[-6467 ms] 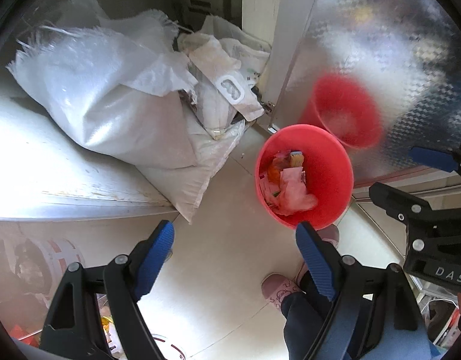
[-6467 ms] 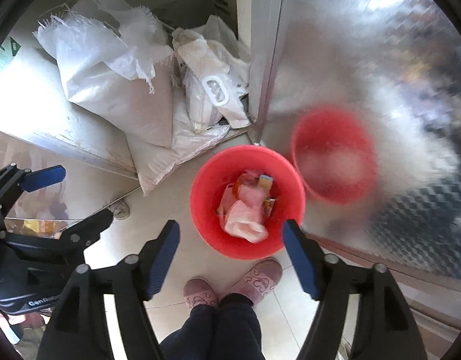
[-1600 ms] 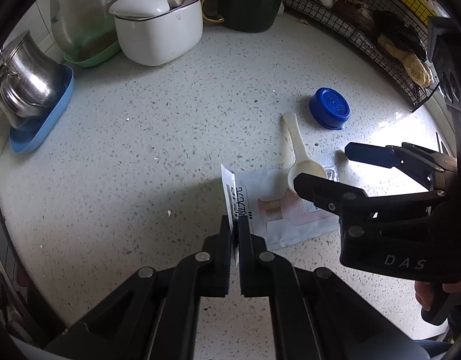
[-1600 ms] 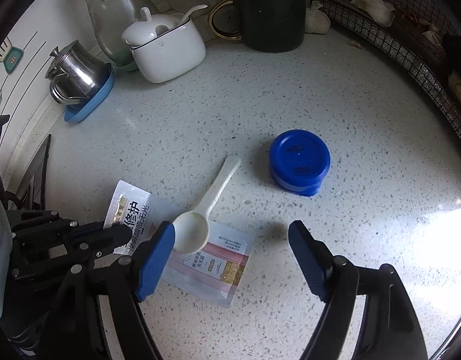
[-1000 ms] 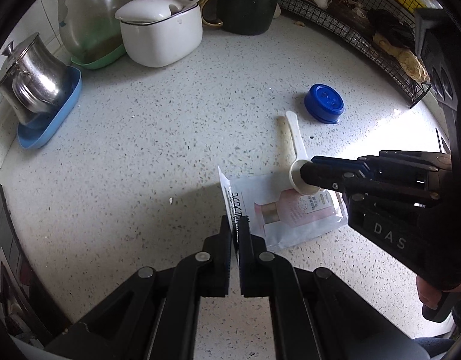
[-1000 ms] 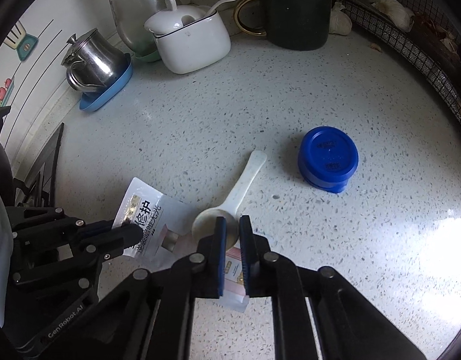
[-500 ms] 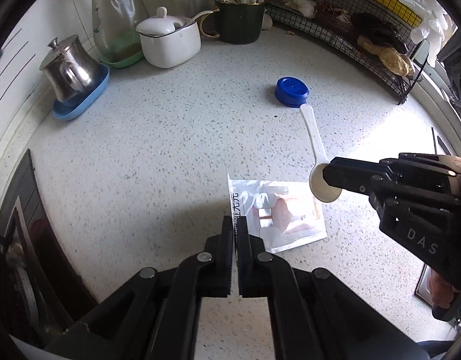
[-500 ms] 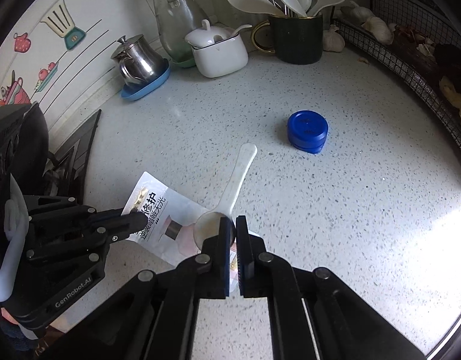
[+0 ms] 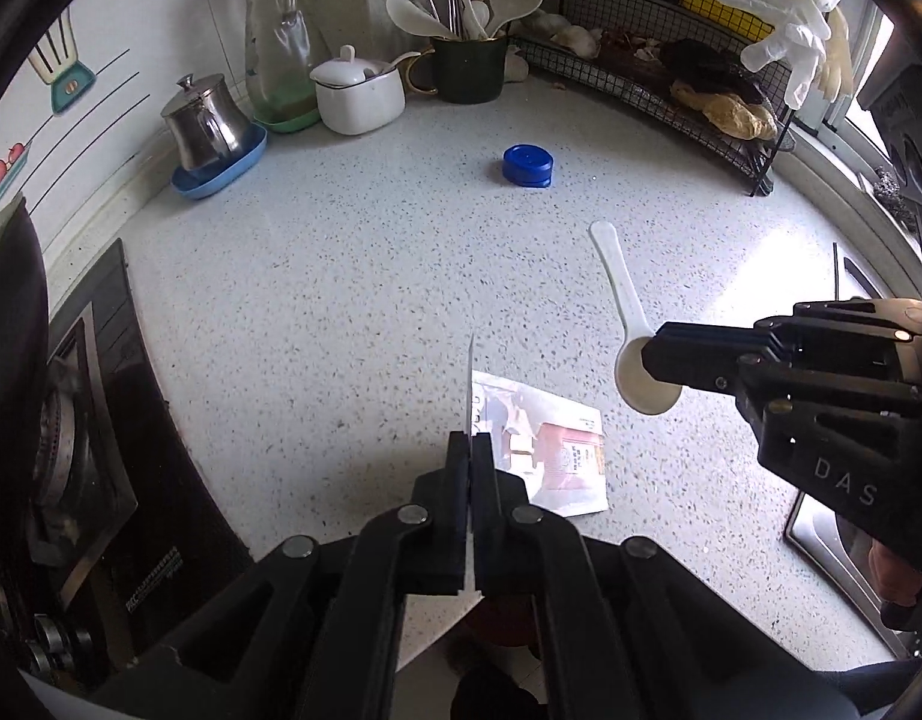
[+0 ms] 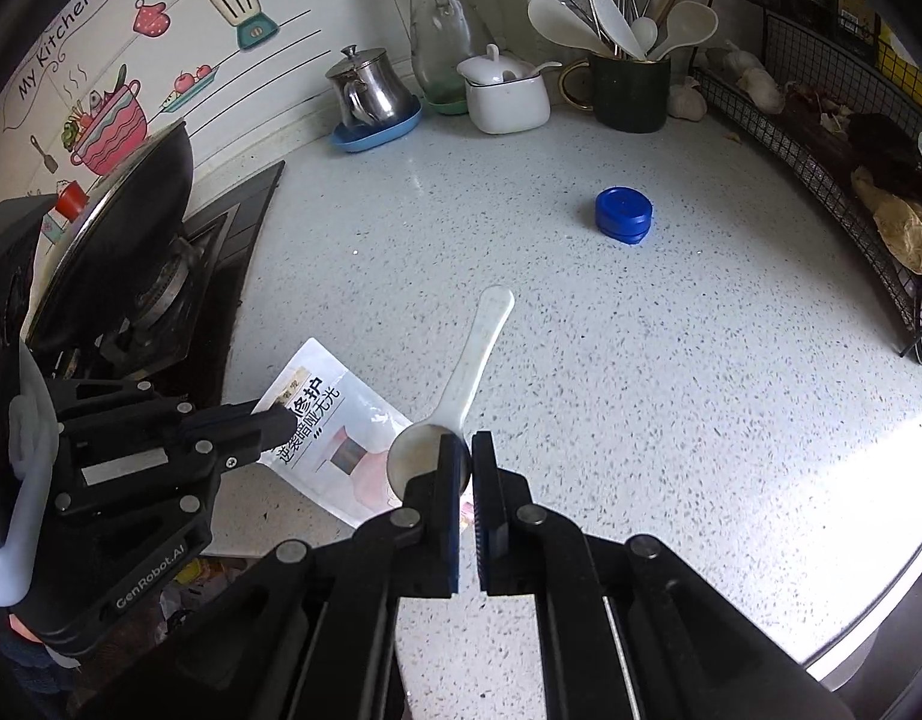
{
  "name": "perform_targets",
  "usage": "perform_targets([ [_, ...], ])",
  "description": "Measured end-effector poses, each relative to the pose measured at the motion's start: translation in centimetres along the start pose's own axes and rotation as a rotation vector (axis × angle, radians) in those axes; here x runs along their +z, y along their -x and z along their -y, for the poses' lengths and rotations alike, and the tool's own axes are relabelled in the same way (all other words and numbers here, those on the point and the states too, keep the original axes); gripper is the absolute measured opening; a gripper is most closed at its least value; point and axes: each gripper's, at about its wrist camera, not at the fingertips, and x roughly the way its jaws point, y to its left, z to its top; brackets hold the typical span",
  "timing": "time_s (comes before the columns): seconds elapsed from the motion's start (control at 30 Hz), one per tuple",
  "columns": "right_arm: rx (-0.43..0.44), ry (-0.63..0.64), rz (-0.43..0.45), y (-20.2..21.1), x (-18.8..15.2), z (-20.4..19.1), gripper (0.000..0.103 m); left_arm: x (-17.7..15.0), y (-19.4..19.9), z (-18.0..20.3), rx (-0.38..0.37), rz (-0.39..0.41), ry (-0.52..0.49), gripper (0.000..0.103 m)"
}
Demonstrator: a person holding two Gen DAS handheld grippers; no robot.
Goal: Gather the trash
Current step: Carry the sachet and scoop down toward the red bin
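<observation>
The white sachet [image 9: 545, 444] hangs above the speckled counter [image 9: 353, 276], pinched at its edge by the left gripper [image 9: 472, 450], jaws clamped tight. The white plastic spoon [image 10: 461, 384] is up too, its bowl nipped by the right gripper [image 10: 468, 468]. Beyond them, a blue lid [image 10: 623, 213] (sitting alone on the counter).

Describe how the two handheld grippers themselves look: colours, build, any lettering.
Both are black plastic with silver rivets at the linkage joints. The left gripper carries white "GenRobot.AI" lettering and a pale grey-white piece on its body. The right gripper has blue finger pads and "DAS" lettering on its side.
</observation>
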Motion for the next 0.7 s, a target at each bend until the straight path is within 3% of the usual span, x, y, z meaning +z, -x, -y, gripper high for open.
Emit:
perform_targets([
  [0.33, -0.011, 0.035, 0.024, 1.4, -3.1, -3.8, 0.003, -5.2, 3.2, -0.5, 0.000, 0.018, -0.001, 0.000],
  [0.7, -0.039, -0.001, 0.024, 3.2, -9.5, -8.9, 0.003, -13.2, 6.0, -0.7, -0.034, 0.020, -0.045, 0.000],
])
